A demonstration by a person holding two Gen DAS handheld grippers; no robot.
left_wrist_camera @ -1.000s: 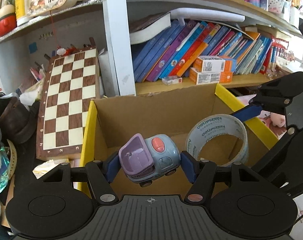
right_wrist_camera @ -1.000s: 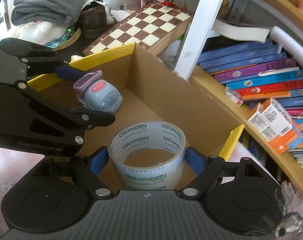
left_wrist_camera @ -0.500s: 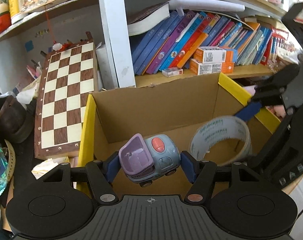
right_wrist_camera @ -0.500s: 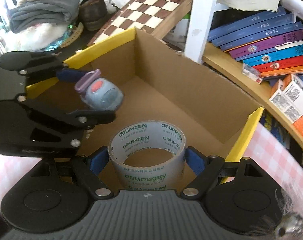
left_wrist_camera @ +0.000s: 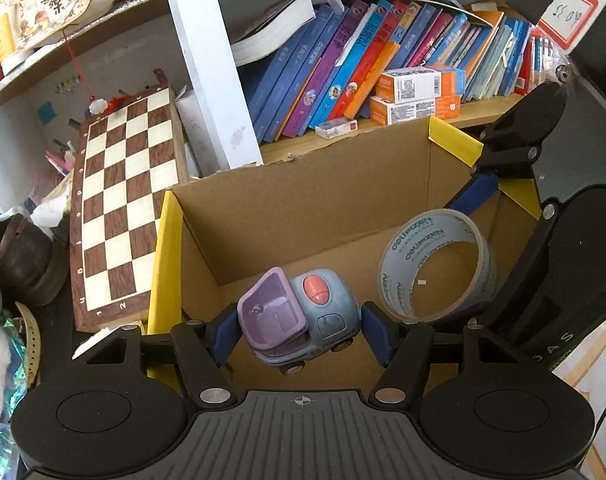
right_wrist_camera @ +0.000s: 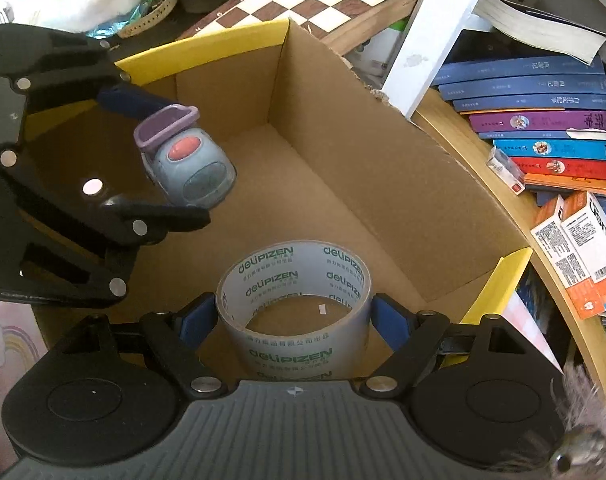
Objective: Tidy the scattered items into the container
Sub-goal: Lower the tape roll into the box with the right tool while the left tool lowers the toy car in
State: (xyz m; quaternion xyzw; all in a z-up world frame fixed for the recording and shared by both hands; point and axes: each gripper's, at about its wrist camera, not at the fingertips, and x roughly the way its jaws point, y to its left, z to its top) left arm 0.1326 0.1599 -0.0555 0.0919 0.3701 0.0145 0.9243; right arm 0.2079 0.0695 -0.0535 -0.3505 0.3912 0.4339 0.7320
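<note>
My left gripper (left_wrist_camera: pixel 299 336) is shut on a grey-blue toy car (left_wrist_camera: pixel 303 316) with a purple scoop and holds it above the floor of an open cardboard box (left_wrist_camera: pixel 303 192) with yellow-taped rims. My right gripper (right_wrist_camera: pixel 293 320) is shut on a roll of clear tape (right_wrist_camera: pixel 299 308) printed with green letters, also held inside the box. The tape roll (left_wrist_camera: pixel 435 264) hangs to the right of the car in the left wrist view. The car (right_wrist_camera: pixel 187 164) and left gripper (right_wrist_camera: pixel 155 156) show at the left in the right wrist view. The box floor under both is bare.
A chessboard (left_wrist_camera: pixel 119 208) leans left of the box. A bookshelf with slanted books (left_wrist_camera: pixel 363 72) and small orange cartons (left_wrist_camera: pixel 419 96) stands behind it. A white shelf post (left_wrist_camera: pixel 211 68) rises at the box's back. A brown shoe (left_wrist_camera: pixel 19 256) and clothes lie far left.
Both grippers have moved down and forward into the box with their loads. The box now fills more of both views. Neither grip has changed.
</note>
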